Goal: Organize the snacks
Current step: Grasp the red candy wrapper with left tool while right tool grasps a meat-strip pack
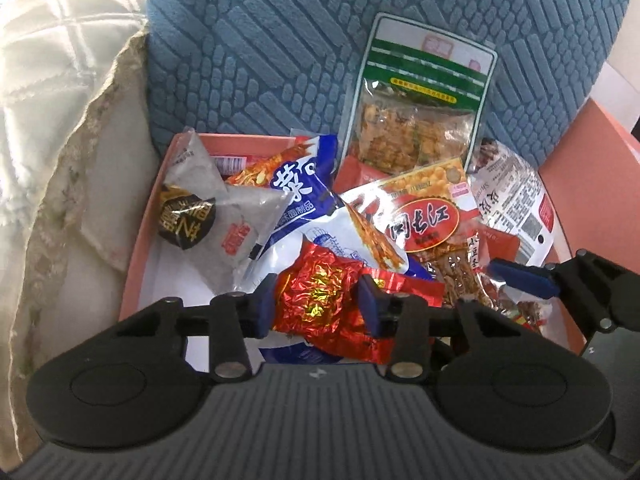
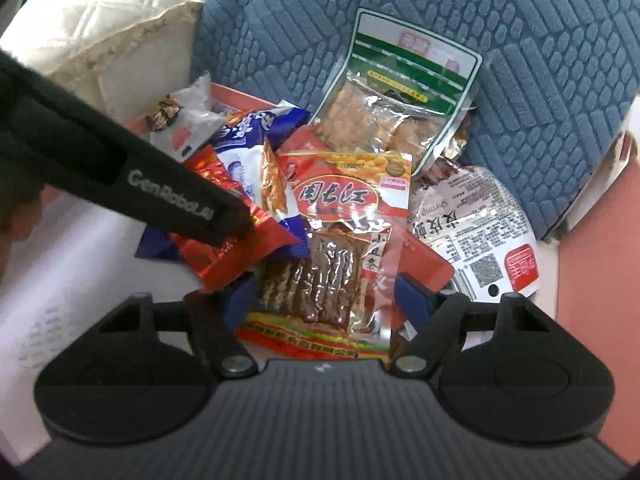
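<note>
The snacks sit heaped in a pink box (image 1: 140, 240) on a seat, against a blue cushion (image 1: 280, 40) with a cream quilt (image 1: 60, 60) to the left. Nothing looks sorted yet: packets overlap at all angles, so I judge the task to be at its start, with the first picks only now being made.

The left claw (image 1: 318, 300) is down in the near part of the box, its blue pads either side of a red foil packet (image 1: 316, 292). The pads look to be touching the crinkled foil, so it seems to be clenched on the packet, though the packet is not lifted.

The right claw (image 2: 324, 300) straddles the clear tofu-strip packet (image 2: 328, 264) with the red label, near the middle of the box. Gaps show beside both pads, so it is released and grasps nothing yet.

Left to do:
- the grey packet (image 1: 208, 204) at the far left
- the blue-and-white bag (image 1: 304, 188)
- the green-topped pouch (image 1: 420, 120) leaning on the cushion
- the silver shrimp packet (image 2: 476, 240) at the right

No sorted place for any of them shows in either view.
</note>
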A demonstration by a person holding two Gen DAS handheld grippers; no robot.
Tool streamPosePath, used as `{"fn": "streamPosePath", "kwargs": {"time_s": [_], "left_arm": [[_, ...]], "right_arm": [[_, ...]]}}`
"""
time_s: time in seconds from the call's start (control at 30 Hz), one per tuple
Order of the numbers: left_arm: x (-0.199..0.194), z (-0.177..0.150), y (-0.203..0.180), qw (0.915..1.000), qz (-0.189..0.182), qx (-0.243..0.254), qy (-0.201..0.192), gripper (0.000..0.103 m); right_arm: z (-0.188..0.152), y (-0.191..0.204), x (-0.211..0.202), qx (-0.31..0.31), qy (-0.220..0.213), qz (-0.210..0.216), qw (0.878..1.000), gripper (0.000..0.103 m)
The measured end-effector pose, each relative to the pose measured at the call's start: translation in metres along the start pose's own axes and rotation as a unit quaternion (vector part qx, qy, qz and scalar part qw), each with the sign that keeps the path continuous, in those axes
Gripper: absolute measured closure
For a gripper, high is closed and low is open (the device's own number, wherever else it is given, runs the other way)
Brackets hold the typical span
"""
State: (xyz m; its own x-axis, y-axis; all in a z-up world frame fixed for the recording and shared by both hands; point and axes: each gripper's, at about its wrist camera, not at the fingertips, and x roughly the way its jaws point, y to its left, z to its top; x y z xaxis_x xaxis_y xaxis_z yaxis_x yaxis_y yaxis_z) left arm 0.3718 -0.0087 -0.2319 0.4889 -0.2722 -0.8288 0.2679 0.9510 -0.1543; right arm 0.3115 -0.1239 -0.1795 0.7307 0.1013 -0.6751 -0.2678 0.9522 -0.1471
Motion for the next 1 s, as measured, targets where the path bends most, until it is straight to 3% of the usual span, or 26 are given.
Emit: {"fn": "streamPosePath", "kwargs": {"time_s": [0.07,0.13,0.43,0.5,0.57,0.77,0.8,1.0], "left_arm": [[-0.003,-0.002,0.001,1.0000,0.000,-0.007,-0.003,0.056],[-0.008,-0.003,0.000,0.9999,0.002,-0.013,-0.007,0.057],[-0.037,-0.013,0.004,0.9982,-0.005,-0.056,-0.021,0.058],[-0.046,-0.017,0.003,0.9976,-0.008,-0.064,-0.024,0.058],[-0.055,-0.022,0.004,0.9971,-0.009,-0.071,-0.025,0.058],[-0.085,-0.039,0.004,0.9953,-0.011,-0.090,-0.032,0.058],[-0.091,-0.042,0.003,0.9950,-0.010,-0.093,-0.034,0.058],[-0.118,-0.062,0.003,0.9927,-0.013,-0.113,-0.039,0.058]], "right_arm": [[0.002,-0.001,-0.001,0.000,0.001,0.007,1.000,0.034],[0.003,0.000,-0.003,0.001,0.002,0.010,1.000,0.047],[-0.002,0.000,-0.024,0.007,0.010,0.006,1.000,0.056],[-0.004,-0.001,-0.032,0.010,0.009,0.004,1.000,0.072],[-0.005,-0.002,-0.040,0.016,0.016,-0.017,1.000,0.072],[-0.012,-0.001,-0.064,0.030,0.016,-0.011,0.999,0.084],[-0.013,0.000,-0.068,0.035,0.016,-0.007,0.999,0.090],[-0.024,0.006,-0.092,0.062,0.023,0.008,0.998,0.091]]}}
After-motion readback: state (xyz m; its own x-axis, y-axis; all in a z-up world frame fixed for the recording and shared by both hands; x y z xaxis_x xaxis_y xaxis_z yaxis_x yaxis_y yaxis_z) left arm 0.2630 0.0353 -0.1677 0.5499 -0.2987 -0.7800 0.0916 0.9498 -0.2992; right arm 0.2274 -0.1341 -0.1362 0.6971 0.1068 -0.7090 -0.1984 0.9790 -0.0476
